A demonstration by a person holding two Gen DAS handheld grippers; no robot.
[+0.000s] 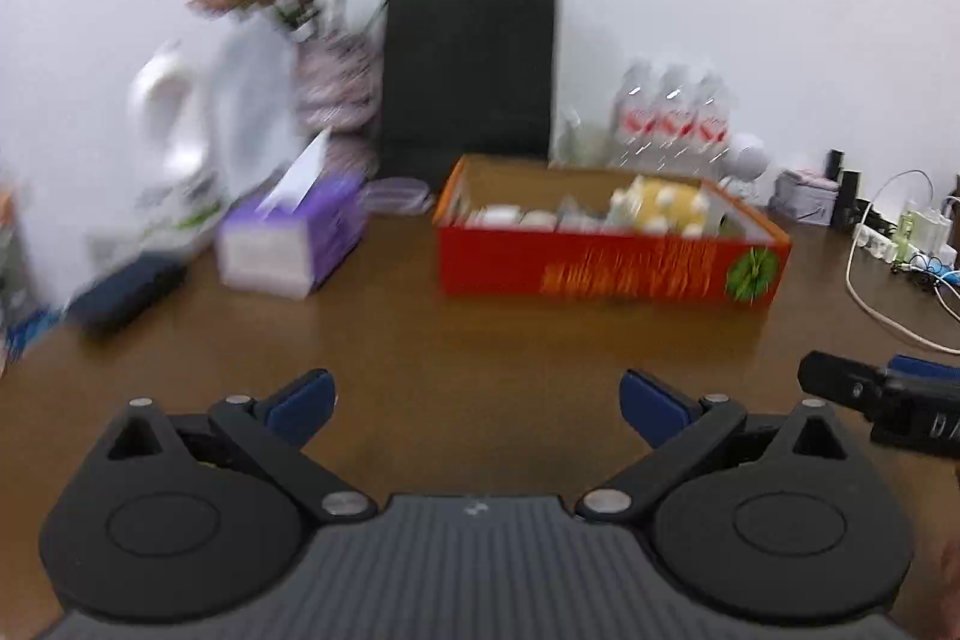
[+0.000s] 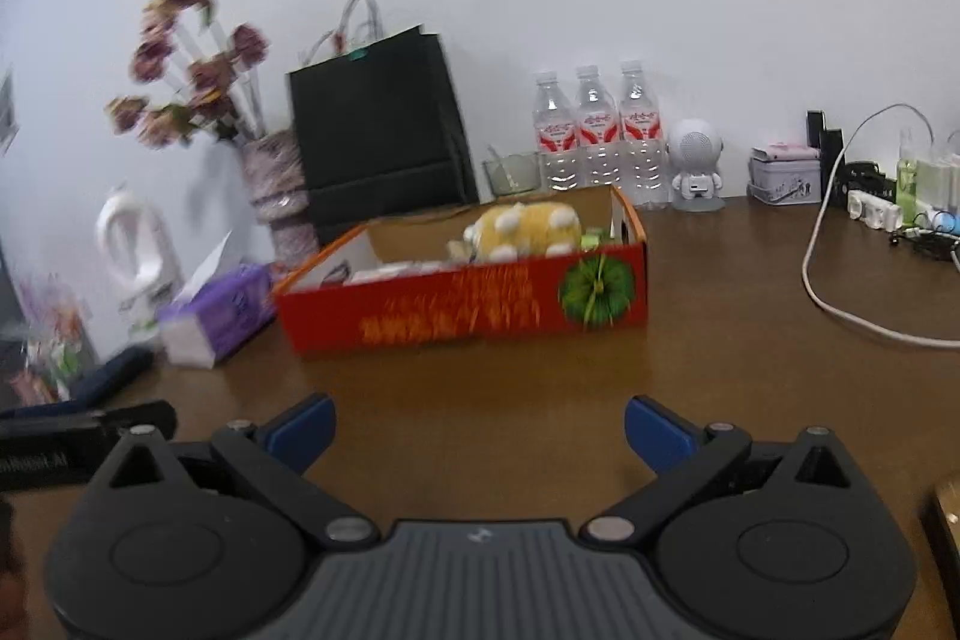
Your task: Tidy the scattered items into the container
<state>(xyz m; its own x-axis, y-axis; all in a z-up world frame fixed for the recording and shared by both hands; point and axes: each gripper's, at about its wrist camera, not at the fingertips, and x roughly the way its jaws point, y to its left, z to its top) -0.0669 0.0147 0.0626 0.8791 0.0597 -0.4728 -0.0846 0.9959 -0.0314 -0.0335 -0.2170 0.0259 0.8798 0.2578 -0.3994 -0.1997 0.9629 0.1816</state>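
Note:
An open red cardboard box stands on the brown table; it also shows in the right wrist view. Inside lie a yellow plush toy and several small white items. My left gripper is open and empty, above bare table in front of the box. My right gripper is open and empty, also short of the box. Part of the right gripper shows at the right edge of the left wrist view.
A purple tissue box and a dark blue object lie left of the red box. Behind stand a black paper bag, a flower vase, three water bottles, a white speaker figure, and a white cable with a power strip.

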